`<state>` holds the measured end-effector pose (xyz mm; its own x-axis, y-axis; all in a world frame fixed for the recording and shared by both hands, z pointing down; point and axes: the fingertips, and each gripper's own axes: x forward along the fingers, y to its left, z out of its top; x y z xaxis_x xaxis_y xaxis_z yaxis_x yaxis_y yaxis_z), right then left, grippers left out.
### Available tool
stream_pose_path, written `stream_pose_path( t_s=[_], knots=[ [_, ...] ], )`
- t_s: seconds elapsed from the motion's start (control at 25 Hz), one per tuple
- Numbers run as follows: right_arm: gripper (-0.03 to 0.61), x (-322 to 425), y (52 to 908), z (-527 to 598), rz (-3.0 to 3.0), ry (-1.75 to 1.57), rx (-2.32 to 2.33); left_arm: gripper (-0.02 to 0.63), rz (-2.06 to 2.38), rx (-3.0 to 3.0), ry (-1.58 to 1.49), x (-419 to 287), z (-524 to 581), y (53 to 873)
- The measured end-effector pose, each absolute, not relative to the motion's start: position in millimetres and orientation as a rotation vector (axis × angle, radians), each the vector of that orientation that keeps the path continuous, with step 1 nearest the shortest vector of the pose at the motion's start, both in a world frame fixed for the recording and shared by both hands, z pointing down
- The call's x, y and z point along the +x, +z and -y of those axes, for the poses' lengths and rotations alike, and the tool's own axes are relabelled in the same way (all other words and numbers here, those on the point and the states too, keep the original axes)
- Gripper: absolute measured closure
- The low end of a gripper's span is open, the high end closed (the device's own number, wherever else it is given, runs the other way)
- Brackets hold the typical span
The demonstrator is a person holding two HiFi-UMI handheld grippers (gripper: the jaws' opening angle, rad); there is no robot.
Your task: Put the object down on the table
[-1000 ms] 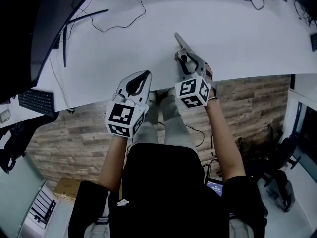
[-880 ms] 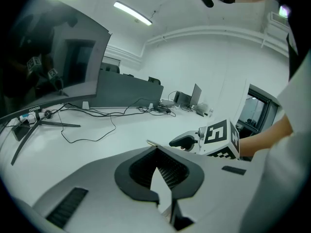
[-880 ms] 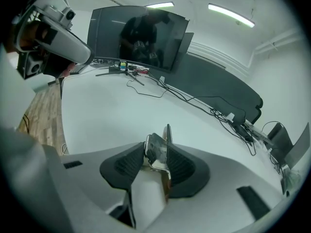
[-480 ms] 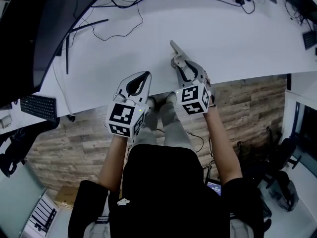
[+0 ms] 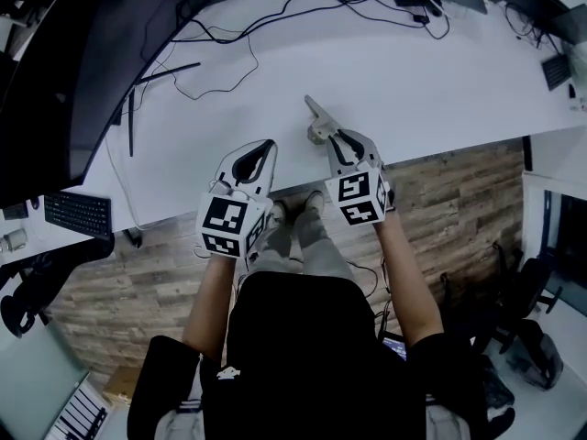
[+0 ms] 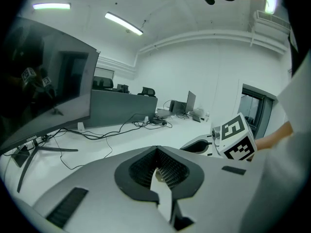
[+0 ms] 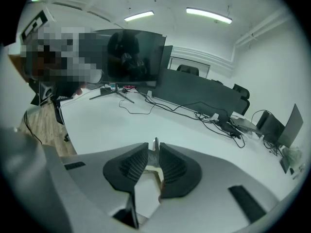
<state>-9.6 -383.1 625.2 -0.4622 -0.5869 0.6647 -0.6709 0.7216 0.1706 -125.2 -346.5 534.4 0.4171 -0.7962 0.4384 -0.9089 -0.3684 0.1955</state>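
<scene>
Right claw point(image 7: 154, 153), its jaws just narrowed, pinches a thin flat grey piece point(image 5: 315, 115) that juts out over the near edge of the white tabletop point(image 5: 431, 71), angled as a second ago; left claw point(image 6: 156, 149) is closed and empty
</scene>
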Motion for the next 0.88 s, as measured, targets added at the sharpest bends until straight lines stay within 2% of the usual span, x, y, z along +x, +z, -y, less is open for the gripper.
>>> stream_pose_path(
  t_s=[0.32,0.88],
  knots=[
    [0.539,-4,582,385,2.246,0.15,1.027,0.6,1.473,2.332,0.369,-126,349,505],
    [0.554,15,501,387,2.33,0.215,1.24,0.6,1.499,2.435,0.303,-121,351,446]
  ],
)
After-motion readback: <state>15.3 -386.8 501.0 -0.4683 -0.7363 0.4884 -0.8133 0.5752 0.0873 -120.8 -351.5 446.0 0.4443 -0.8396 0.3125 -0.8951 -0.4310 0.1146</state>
